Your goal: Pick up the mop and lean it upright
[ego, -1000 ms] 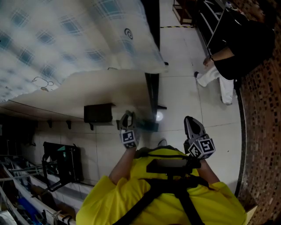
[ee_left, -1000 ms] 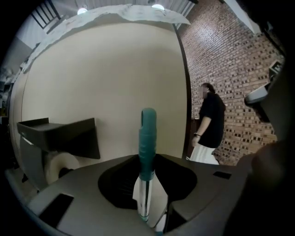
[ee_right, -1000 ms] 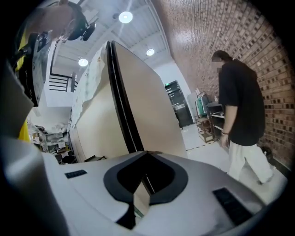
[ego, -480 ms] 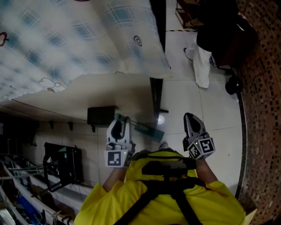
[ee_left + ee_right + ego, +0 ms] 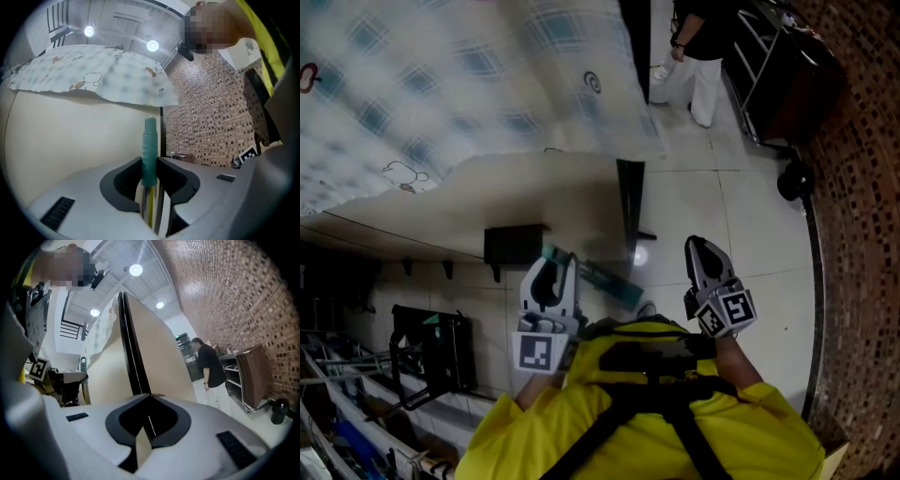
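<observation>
Left tool (image 5: 551,269), clamped on the teal mop handle (image 5: 149,147), has drawn back toward 7 o'clock, so lifting looks underway; right tool (image 5: 698,251) stays shut, empty.

mop handle (image 5: 150,140): lower length hidden behind left gripper (image 5: 150,161) | bystander (image 5: 705,84): upper body cut off by head view's top edge

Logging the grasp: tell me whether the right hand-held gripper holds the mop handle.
No: the right hand-held gripper is shut on nothing, while the mop handle sits clamped in the left hand-held gripper.
</observation>
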Demonstrator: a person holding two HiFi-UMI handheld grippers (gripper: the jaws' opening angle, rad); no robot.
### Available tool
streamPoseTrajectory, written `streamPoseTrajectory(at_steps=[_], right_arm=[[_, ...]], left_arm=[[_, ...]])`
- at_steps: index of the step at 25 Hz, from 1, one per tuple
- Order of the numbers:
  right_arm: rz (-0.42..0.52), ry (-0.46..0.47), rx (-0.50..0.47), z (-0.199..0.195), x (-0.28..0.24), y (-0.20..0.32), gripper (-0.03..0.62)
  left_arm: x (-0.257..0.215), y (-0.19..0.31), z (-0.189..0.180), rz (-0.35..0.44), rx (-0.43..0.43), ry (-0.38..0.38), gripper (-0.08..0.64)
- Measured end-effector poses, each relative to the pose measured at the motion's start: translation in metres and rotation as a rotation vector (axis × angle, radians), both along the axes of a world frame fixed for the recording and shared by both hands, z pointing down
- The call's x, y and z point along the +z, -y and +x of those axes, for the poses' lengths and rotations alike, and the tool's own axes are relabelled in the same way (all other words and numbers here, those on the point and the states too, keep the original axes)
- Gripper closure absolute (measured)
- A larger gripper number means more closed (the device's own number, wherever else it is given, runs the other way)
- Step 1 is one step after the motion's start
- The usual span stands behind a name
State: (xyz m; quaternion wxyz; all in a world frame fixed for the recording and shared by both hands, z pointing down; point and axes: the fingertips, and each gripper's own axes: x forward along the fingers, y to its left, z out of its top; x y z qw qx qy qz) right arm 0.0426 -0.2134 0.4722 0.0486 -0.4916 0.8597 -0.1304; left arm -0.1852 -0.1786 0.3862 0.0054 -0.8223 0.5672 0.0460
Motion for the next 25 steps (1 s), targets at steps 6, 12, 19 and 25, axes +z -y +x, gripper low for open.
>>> streamPoseTrajectory(at_steps=[6, 12, 19, 25], right_arm=[[-0.009, 0.008, -0.008, 0.001, 0.007, -0.004, 0.584], [-0.025, 0.013, -0.030, -0.003, 0.015, -0.007, 0.584], [-0.051, 0.004, -0.048, -0.009, 0.029, -0.008, 0.584], [-0.082, -0.010, -0.053, -0.010, 0.039, -0.009, 0.584]], left_arm=[[0.009, -0.006, -0.010, -0.029, -0.039, 0.010, 0.457], [0.058, 0.002, -0.023, -0.077, -0.085, 0.022, 0.457], [0.174, 0.037, -0.033, -0.206, -0.151, 0.047, 0.459], [0.236, 0.063, -0.032, -0.307, -0.177, 0.045, 0.459]])
